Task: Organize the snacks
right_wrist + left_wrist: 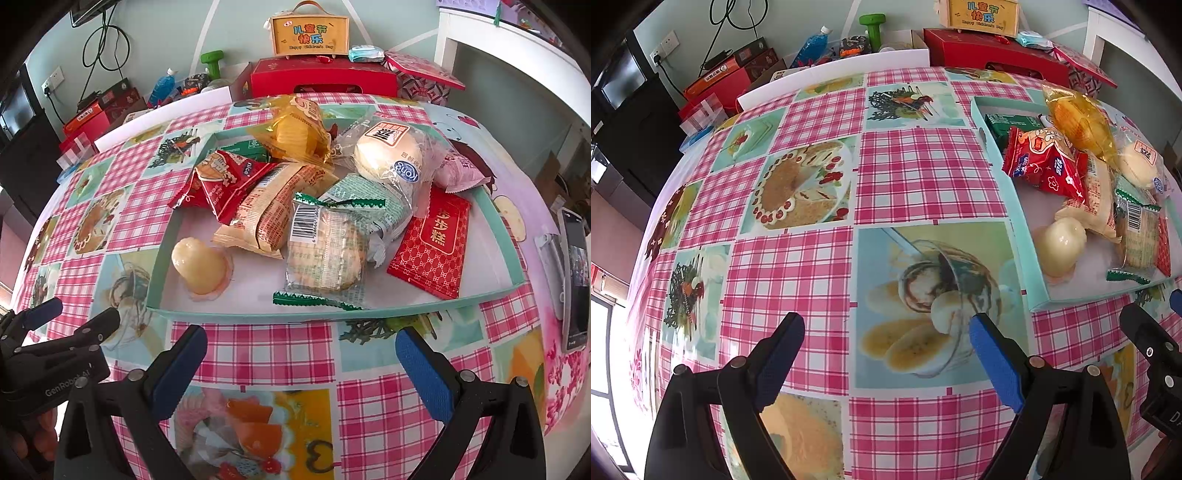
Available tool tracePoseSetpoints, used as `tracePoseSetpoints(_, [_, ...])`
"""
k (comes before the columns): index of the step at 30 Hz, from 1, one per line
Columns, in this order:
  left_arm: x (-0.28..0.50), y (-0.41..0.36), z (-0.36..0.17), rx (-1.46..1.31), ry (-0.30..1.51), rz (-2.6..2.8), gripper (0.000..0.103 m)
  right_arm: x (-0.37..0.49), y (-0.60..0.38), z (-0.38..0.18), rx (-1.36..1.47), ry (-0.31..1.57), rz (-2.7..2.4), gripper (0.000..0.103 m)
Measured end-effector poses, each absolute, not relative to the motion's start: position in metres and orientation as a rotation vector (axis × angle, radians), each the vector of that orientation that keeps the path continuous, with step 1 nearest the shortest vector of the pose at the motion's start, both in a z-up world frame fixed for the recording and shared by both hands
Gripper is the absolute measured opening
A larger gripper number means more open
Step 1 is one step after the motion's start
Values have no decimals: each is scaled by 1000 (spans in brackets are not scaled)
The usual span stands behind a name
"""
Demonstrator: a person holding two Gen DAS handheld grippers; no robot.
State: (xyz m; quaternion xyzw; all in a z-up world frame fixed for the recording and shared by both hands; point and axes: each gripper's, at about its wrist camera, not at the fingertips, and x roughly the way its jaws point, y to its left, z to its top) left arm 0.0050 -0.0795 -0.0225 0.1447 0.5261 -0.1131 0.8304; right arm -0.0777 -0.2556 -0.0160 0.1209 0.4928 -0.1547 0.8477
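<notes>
Left wrist view: left tool (886, 325) hangs over the checked table (916, 173), jaws wide, nothing between them. The teal tray (1019, 254) sits to the right, its far side cut off by the frame edge. In it: red packet (1045, 162), yellow bag (1078, 122), pale jelly cup (1060, 243). The rest overlap; labels unreadable. The right tool shows only partly at the lower right edge.

Right wrist view: right tool (301, 339) just short of the tray's (258, 314) near rim, jaws wide, empty. The whole snack pile is visible: jelly cup (199, 266) alone at the near left corner, barcode-wrapped biscuit (325, 251), flat red pack (436, 243), round white bun (391, 155), yellow bag (295, 133) on top. A green pack behind the red packet (221, 177) is mostly hidden. A phone (574, 277) lies at the right edge, cut off.
</notes>
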Motion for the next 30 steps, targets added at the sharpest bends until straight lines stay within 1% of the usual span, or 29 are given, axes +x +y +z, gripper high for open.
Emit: tracePoseSetpoints(30, [5,-80,-24,309,1113,-241,91,-78,-258,-17,261,1040,-327,103])
